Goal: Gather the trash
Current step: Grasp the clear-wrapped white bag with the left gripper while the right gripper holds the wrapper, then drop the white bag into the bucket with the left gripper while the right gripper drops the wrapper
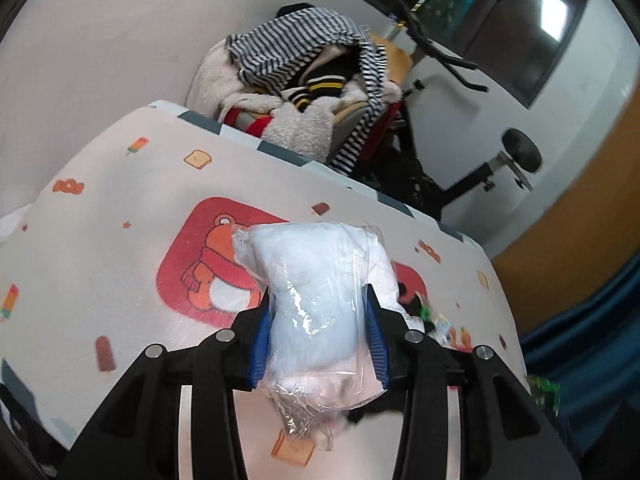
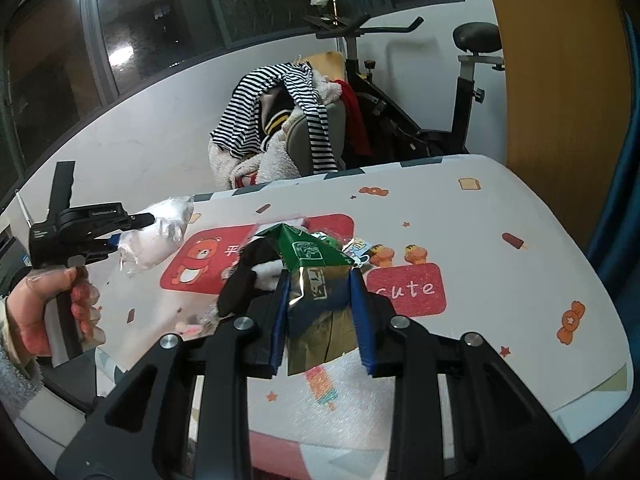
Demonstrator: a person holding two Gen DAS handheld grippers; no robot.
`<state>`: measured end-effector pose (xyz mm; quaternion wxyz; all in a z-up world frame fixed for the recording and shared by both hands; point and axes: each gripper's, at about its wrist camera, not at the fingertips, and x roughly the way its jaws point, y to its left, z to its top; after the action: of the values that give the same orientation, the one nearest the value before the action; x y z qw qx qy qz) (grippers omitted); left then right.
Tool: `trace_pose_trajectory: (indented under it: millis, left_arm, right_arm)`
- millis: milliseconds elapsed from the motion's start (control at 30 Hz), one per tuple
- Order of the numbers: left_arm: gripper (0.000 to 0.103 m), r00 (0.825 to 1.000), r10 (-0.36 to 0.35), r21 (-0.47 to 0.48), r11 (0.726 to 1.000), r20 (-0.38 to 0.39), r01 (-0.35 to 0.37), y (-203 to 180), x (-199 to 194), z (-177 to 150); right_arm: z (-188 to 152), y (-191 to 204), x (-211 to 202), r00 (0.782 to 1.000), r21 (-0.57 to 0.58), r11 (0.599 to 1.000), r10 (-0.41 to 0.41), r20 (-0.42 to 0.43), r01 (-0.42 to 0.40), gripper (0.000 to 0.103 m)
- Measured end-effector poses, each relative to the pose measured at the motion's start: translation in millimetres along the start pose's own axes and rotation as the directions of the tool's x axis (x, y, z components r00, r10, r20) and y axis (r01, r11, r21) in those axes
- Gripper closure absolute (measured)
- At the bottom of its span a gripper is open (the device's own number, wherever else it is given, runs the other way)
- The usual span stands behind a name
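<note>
My left gripper [image 1: 318, 300] is shut on a clear plastic bag [image 1: 316, 280] stuffed with a white wad, held a little above the cartoon-print tablecloth [image 1: 120, 200]. The right wrist view shows that left gripper [image 2: 134, 232] from the side at the left, in a person's hand [image 2: 44, 312], with the bag [image 2: 154, 236] sticking out of it. My right gripper [image 2: 320, 280] is shut on a green and foil wrapper [image 2: 308, 256]. A black and white scrap [image 2: 248, 272] hangs at its left side. Small colourful wrappers [image 2: 360, 248] lie on the table just beyond.
A chair piled with striped and fleecy clothes [image 2: 280, 120] stands behind the table's far edge, with an exercise bike [image 2: 460, 92] beside it. A wooden panel [image 2: 560, 60] rises at the right. Clear plastic scraps [image 2: 196, 320] lie near the table's near left edge.
</note>
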<state>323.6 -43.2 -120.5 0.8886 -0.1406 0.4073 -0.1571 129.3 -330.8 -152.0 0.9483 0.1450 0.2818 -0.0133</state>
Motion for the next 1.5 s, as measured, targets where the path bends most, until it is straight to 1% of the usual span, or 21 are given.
trace_pose_trajectory:
  millis: [133, 300, 400, 567, 633, 733, 833, 900, 1100, 1200, 1267, 1300, 1333, 1367, 1433, 1500]
  left_arm:
    - [0.063, 0.999, -0.03, 0.013, 0.999, -0.01, 0.031, 2, -32, -17]
    - [0.063, 0.998, -0.058, 0.063, 0.996, -0.006, 0.058, 4, -75, -48]
    - [0.063, 0.998, -0.06, 0.092, 0.994, -0.024, 0.062, 7, -97, -76]
    - [0.063, 0.994, -0.091, 0.141, 0.985, -0.054, 0.098, 15, -129, -131]
    - [0.063, 0.993, -0.09, 0.17, 0.98, -0.073, 0.101, 17, -136, -153]
    - [0.063, 0.99, -0.087, 0.207, 0.972, -0.107, 0.108, 19, -141, -186]
    - [0.062, 0.984, -0.093, 0.236, 0.963, -0.154, 0.128, 21, -141, -216]
    - [0.062, 0.98, -0.085, 0.25, 0.96, -0.182, 0.129, 23, -137, -234]
    - [0.061, 0.967, -0.074, 0.234, 0.963, -0.242, 0.132, 27, -114, -267]
    - [0.056, 0.959, -0.082, 0.222, 0.964, -0.271, 0.145, 26, -103, -276]
    - [0.044, 0.951, -0.095, 0.212, 0.964, -0.293, 0.162, 27, -95, -279]
    - [0.042, 0.95, -0.103, 0.209, 0.963, -0.294, 0.169, 27, -94, -280]
    - [0.036, 0.952, -0.109, 0.209, 0.962, -0.286, 0.174, 28, -93, -280]
    - [0.032, 0.958, -0.106, 0.212, 0.963, -0.266, 0.166, 31, -93, -280]
    - [0.027, 0.966, -0.103, 0.204, 0.967, -0.237, 0.153, 35, -95, -278]
    - [0.027, 0.973, -0.096, 0.194, 0.971, -0.21, 0.138, 40, -100, -277]
  right_arm:
    - [-2, 12, -17, 1.0, -0.008, 1.0, 0.009, 0.022, -0.009, 0.072]
    - [-9, 26, -36, 0.999, -0.016, 1.0, 0.022, 0.032, -0.021, 0.072]
    - [-18, 37, -45, 0.999, -0.038, 0.999, 0.036, 0.021, -0.035, 0.072]
    - [-41, 56, -58, 0.998, -0.101, 0.993, 0.064, 0.004, -0.063, 0.072]
    - [-53, 61, -62, 0.997, -0.115, 0.99, 0.078, -0.002, -0.078, 0.072]
    - [-69, 63, -68, 0.995, -0.102, 0.99, 0.101, -0.015, -0.102, 0.072]
    - [-85, 64, -72, 0.992, -0.091, 0.988, 0.118, -0.032, -0.121, 0.072]
    - [-95, 64, -72, 0.991, -0.089, 0.988, 0.121, -0.048, -0.125, 0.072]
    - [-123, 57, -70, 0.988, -0.06, 0.989, 0.127, -0.086, -0.132, 0.072]
    - [-136, 54, -69, 0.986, -0.046, 0.99, 0.128, -0.106, -0.134, 0.072]
    - [-142, 53, -68, 0.985, -0.04, 0.99, 0.131, -0.114, -0.136, 0.072]
    - [-144, 53, -67, 0.984, -0.039, 0.99, 0.132, -0.116, -0.138, 0.072]
    - [-146, 53, -66, 0.984, -0.038, 0.99, 0.133, -0.118, -0.138, 0.072]
    - [-149, 53, -65, 0.983, -0.034, 0.989, 0.136, -0.123, -0.142, 0.072]
    - [-155, 53, -61, 0.98, -0.021, 0.988, 0.146, -0.134, -0.15, 0.072]
    - [-164, 55, -57, 0.976, -0.011, 0.987, 0.158, -0.15, -0.161, 0.072]
